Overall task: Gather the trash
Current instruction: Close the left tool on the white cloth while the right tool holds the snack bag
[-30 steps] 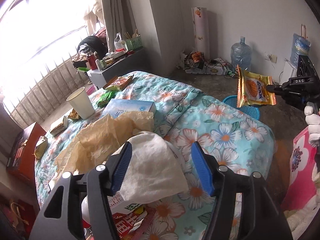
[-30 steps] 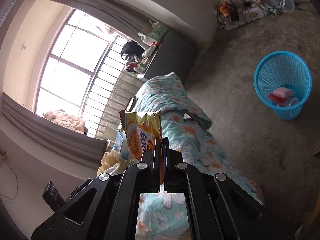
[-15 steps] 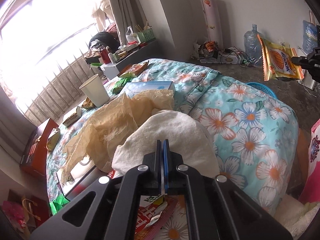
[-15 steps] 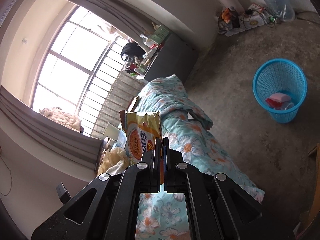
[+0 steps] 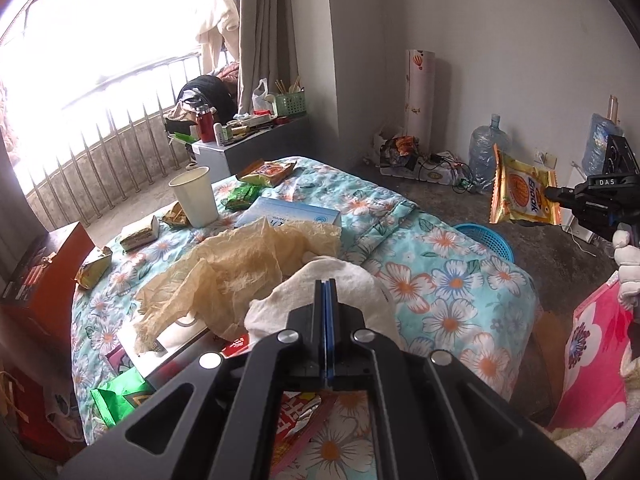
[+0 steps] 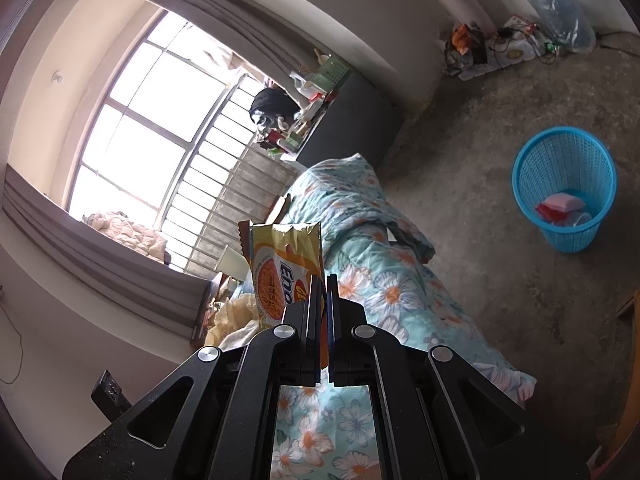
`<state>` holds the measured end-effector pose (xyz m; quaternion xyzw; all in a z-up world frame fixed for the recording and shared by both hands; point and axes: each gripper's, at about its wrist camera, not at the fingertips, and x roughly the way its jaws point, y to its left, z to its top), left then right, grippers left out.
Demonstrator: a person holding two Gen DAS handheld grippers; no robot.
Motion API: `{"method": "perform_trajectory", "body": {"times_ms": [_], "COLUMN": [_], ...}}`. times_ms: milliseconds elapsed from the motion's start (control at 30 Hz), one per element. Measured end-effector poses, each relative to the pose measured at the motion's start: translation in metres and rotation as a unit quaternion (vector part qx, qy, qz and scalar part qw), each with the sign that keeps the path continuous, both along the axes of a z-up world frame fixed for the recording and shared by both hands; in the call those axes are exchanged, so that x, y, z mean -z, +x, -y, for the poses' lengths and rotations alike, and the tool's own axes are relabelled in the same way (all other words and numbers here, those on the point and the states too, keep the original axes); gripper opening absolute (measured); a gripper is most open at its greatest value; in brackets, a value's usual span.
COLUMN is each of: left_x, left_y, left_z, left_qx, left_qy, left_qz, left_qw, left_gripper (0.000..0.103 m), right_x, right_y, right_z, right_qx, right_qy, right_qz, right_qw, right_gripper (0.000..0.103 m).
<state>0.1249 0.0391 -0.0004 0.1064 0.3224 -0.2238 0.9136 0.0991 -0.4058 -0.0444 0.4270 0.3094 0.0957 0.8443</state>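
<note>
The right gripper (image 6: pixel 324 280) is clamped on a yellow-orange foil snack wrapper (image 6: pixel 282 260), held in the air beside the bed; the blue plastic mesh basket (image 6: pixel 566 196) on the floor is well apart from it, not yet reached. In the left view the same wrapper (image 5: pixel 524 196) is seen hanging near the basket rim (image 5: pixel 486 236). The left gripper (image 5: pixel 326 284) has its jaws fully together against a crumpled white tissue (image 5: pixel 320 292); a pinch on the tissue is likely, but whether any of it is actually caught between the pads cannot be told.

Progress is judged early: a pinkish item and a red item are already seen in the basket, but most trash is left. Still lying on the floral turquoise quilt (image 5: pixel 452 280): a crumpled tan paper sheet (image 5: pixel 240 264), a white paper cup (image 5: pixel 194 196) standing upright, an orange snack bag (image 5: pixel 266 170), a green wrapper (image 5: pixel 240 196), smaller wrappers near the cup, and a blue tissue box (image 5: pixel 288 212).

Surface is soft, wrinkled bedding. The room has a bare concrete floor, a barred window with curtains, a cluttered grey cabinet (image 5: pixel 248 144), a water jug (image 5: pixel 486 152) and cables by the far wall.
</note>
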Motion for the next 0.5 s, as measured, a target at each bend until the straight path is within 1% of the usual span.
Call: {"method": "perform_trajectory", "body": {"times_ms": [67,100,133,233,300,333,367,400,500], "left_x": [0.007,0.012,0.017,0.034,0.043,0.046,0.049,0.05,0.049], "left_y": [0.001,0.002,0.003,0.009,0.011,0.011,0.01,0.01,0.008], "left_z": [0.003,0.005,0.007,0.016,0.021,0.022,0.023,0.023,0.022], "left_qx": [0.002,0.003,0.0,-0.001,-0.01,-0.011,-0.016,-0.02,-0.026], "left_qy": [0.006,0.014,0.022,0.048,0.077,0.09,0.101,0.11,0.115], "left_qz": [-0.01,-0.012,-0.011,-0.023,-0.017,-0.014,-0.008,-0.003,-0.002], "left_qw": [0.9999,0.9998,0.9997,0.9986,0.9969,0.9957,0.9947,0.9937,0.993], "left_gripper": [0.02,0.045,0.054,0.054,0.054,0.051,0.047,0.037,0.018], "right_x": [0.0,-0.001,0.0,0.0,0.0,0.001,0.001,0.002,0.002], "right_y": [0.0,0.0,0.0,0.0,0.0,0.0,0.0,0.0,-0.001], "right_z": [-0.001,-0.002,-0.002,0.0,0.0,0.0,0.0,0.001,0.001], "right_qx": [-0.003,-0.004,-0.005,-0.005,-0.004,-0.004,-0.003,-0.002,0.0], "right_qy": [0.001,0.001,0.002,0.004,0.005,0.005,0.006,0.007,0.008], "right_qz": [0.001,0.001,0.001,0.0,-0.001,-0.002,-0.003,-0.004,-0.005], "right_qw": [1.0,1.0,1.0,1.0,1.0,1.0,1.0,1.0,1.0], "right_gripper": [0.001,0.001,0.001,0.001,0.001,0.001,0.001,0.001,0.001]}}
